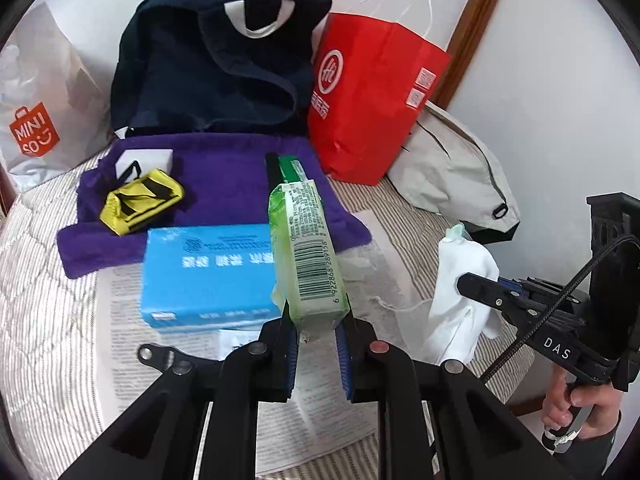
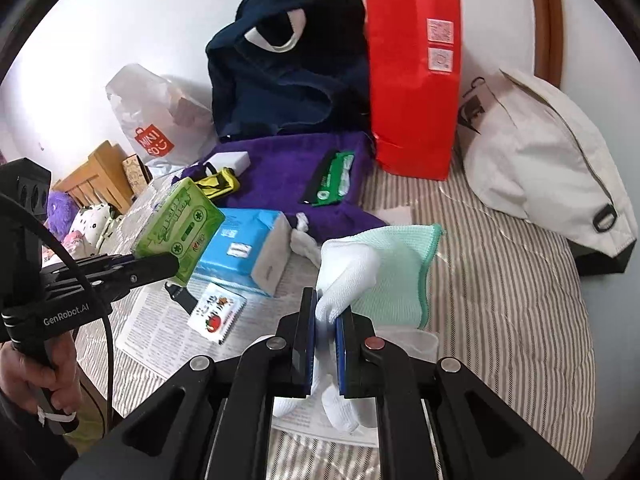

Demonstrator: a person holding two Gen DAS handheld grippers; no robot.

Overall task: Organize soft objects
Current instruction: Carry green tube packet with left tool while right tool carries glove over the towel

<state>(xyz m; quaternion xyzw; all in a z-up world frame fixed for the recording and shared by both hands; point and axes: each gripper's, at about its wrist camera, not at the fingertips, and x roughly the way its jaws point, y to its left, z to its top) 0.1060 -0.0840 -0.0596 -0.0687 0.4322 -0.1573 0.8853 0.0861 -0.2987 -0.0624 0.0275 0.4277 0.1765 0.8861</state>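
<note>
Gripping, left gripper [image 1: 316, 344]: clamped on green tissue pack [image 1: 306, 252], raised above blue tissue box [image 1: 208, 276].
Middle: purple towel [image 1: 224, 184] toward bed's [image 2: 500, 300] far edge.
Right gripper [image 2: 326, 344]: pinching white cloth [image 2: 344, 276] and mint cloth [image 2: 400, 272], lifted over striped bed.

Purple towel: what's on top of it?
On the purple towel: white box, yellow pouch, green-black packet. Blue tissue pack hides its near edge.

Right tongs [image 2: 326, 316] clamped on white cloth [image 2: 348, 276], mint mesh cloth [image 2: 404, 268] just beyond, left tongs [image 2: 168, 266] off to the left gripping green tissue pack [image 2: 180, 224], blue tissue pack [image 2: 244, 248] between, striped bed [image 2: 500, 300] beneath.
</note>
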